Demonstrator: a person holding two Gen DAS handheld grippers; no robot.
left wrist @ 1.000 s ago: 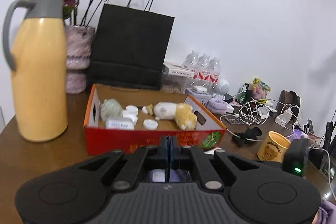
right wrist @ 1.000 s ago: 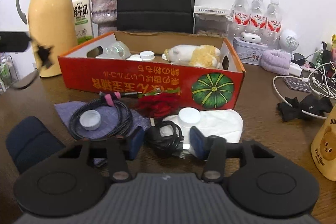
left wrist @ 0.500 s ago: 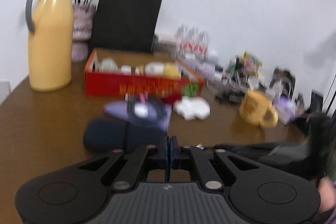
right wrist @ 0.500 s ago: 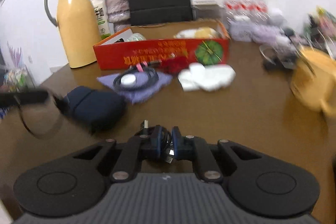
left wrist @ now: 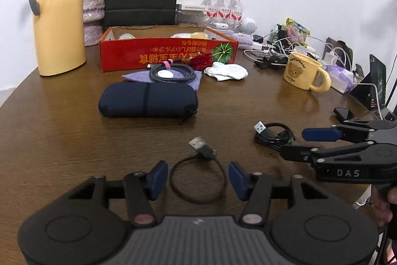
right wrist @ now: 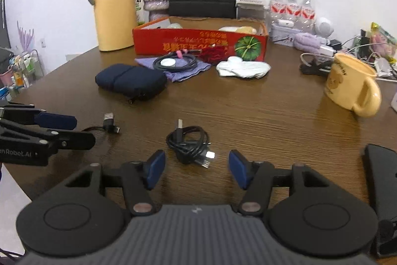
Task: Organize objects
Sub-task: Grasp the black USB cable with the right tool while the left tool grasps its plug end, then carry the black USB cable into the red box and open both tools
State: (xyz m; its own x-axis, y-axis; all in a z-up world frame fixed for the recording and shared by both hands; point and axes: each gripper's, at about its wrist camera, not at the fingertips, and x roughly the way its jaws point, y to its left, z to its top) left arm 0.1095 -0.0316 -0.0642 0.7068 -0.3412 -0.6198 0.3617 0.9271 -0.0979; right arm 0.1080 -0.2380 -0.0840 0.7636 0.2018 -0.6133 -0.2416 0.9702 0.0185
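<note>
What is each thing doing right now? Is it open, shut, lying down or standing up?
left tool: open, jaws just opened, thin cable loop between them, not pinched
right tool: open, jaws just opened, nothing pinched
thin cable loop: lying loose on the table
bundled black cable: coiled, lying free
navy pouch: zipped shut, lying flat
red box: open-topped, things inside
yellow mug: upright
yellow jug: upright, lid on
</note>
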